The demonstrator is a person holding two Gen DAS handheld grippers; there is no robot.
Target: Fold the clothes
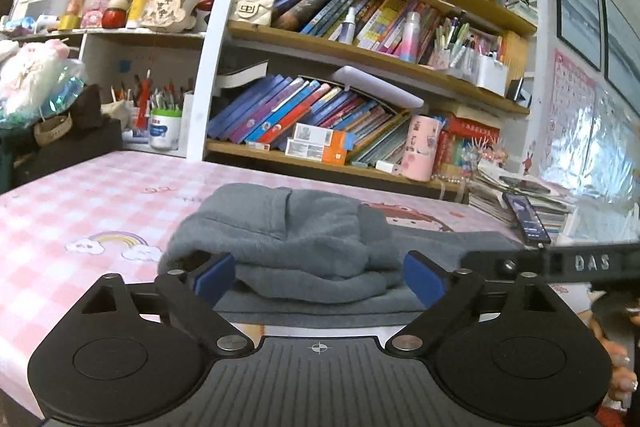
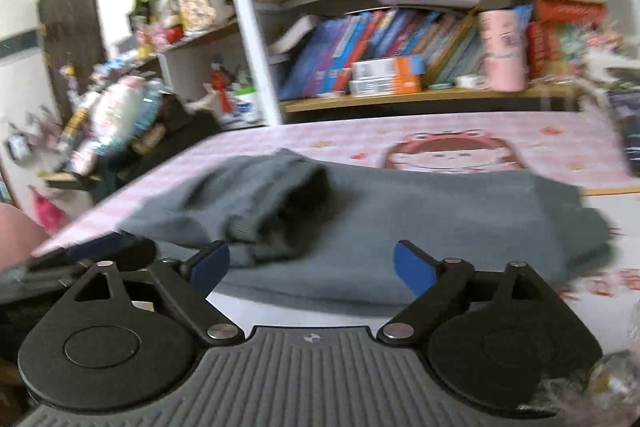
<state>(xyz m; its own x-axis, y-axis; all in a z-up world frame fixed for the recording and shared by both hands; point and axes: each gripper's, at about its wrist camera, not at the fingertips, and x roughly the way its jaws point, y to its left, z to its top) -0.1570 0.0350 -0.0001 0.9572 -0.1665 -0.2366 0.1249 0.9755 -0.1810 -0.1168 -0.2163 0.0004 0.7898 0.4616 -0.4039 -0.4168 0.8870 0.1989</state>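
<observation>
Behind the pink checked tabletop (image 1: 80, 203) rise crowded bookshelves (image 1: 360, 47), so we work at the near edge, where the cloth has room to lie flat. We see the grey garment (image 1: 288, 251) spread there, one part doubled back into a soft hump over the flat layer beneath, which we judge to be a fold just laid down. Our left gripper (image 1: 318, 277) hangs low in front of that hump with its blue pads spread wide and nothing pinched between them. Our right gripper (image 2: 312, 267) likewise stands wide and empty over the flatter stretch of fabric (its view is smeared, so fine detail is lost). A phone (image 1: 526, 219) leans on a paper stack at the table's far right, clear of the garment. Both tongs gaping suggests we have let go so the fold can settle.
</observation>
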